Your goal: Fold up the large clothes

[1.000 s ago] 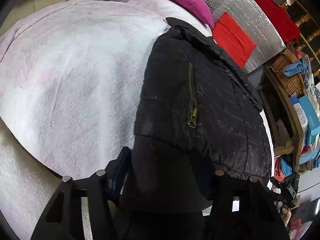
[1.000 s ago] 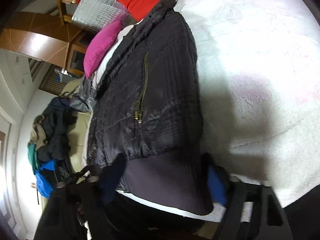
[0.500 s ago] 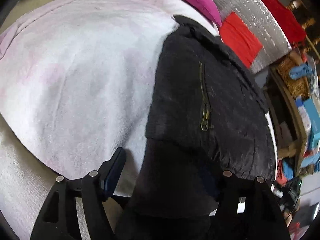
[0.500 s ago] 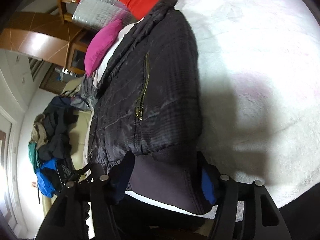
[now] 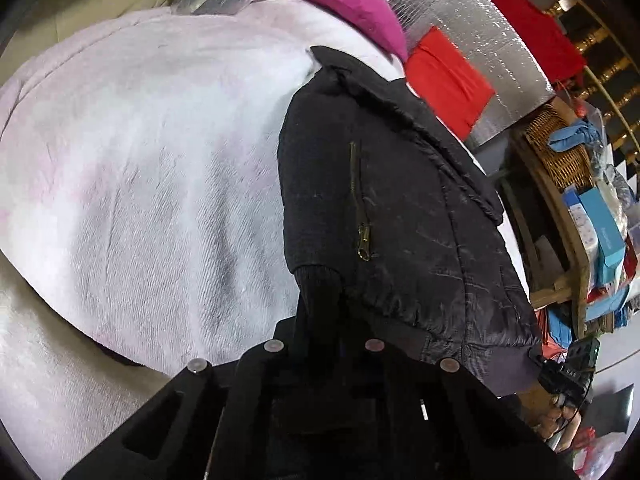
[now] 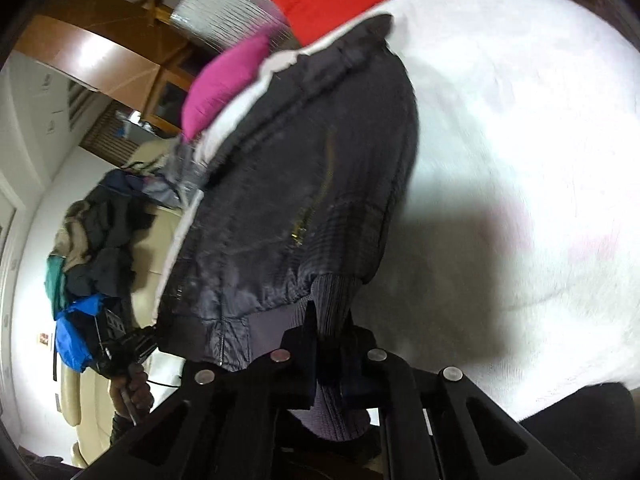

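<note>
Both tongs, apart before, now clamp jacket [image 5: 384, 208] hem: left gripper [image 5: 324, 344] & right gripper [image 6: 332, 354] each on ribbing. Jacket's long axis runs straight away from tongs, collar at far end.

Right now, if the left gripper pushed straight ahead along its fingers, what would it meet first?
The left gripper is already closing on the ribbed hem of the black jacket, so it would press further into the jacket's quilted body, probably near the brass zipper. Depth is uncertain.

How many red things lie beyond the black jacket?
2. A red cushion leans on the silver sheet just past the jacket's collar; a red cloth hangs behind that sheet. Others may be hidden.
</note>
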A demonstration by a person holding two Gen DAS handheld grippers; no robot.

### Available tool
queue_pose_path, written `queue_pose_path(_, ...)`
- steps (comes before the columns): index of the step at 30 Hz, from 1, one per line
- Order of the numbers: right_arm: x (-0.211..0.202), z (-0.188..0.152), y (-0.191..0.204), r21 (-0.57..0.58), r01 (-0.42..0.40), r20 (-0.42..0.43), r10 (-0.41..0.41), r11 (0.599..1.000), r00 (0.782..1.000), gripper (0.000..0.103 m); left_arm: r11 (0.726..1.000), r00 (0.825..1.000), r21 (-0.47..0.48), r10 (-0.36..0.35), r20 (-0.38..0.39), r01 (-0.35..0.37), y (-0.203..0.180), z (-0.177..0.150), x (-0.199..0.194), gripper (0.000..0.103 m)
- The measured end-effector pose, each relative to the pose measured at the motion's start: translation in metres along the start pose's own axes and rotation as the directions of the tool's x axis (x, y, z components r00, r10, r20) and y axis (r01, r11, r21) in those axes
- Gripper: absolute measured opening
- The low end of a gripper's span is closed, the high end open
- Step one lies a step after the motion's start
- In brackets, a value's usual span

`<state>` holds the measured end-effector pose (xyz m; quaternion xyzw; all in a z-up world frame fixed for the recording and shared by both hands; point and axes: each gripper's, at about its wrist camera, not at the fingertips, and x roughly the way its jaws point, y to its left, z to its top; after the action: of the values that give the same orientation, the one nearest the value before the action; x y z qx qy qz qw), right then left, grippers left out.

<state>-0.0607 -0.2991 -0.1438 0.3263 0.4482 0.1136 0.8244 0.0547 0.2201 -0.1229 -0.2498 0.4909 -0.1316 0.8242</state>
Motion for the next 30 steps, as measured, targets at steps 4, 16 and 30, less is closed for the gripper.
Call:
queue_pose_path(4, 0.019, -0.007, -0.023, 0.065, -0.015, -0.056, 0.019, 0.998, 0.998, 0.012, 0.998, 0.999, -0.05, 0.03, -0.041, -0.032, 0.018, -0.003, 0.02, 0.01)
queue_pose_path(16, 0.026, -0.011, -0.042, 0.155, -0.039, -0.024, 0.044, 0.987, 0.999, 0.068, 0.992, 0.997, -0.106, 0.072, -0.032, -0.075, 0.028, -0.011, 0.029, 0.047)
queue_pose_path(30, 0.011, -0.003, -0.016, 0.042, -0.016, -0.028, 0.017, 0.999, 0.999, 0.01, 0.999, 1.0, -0.032, 0.019, 0.003, -0.019, 0.006, -0.001, 0.007, 0.01)
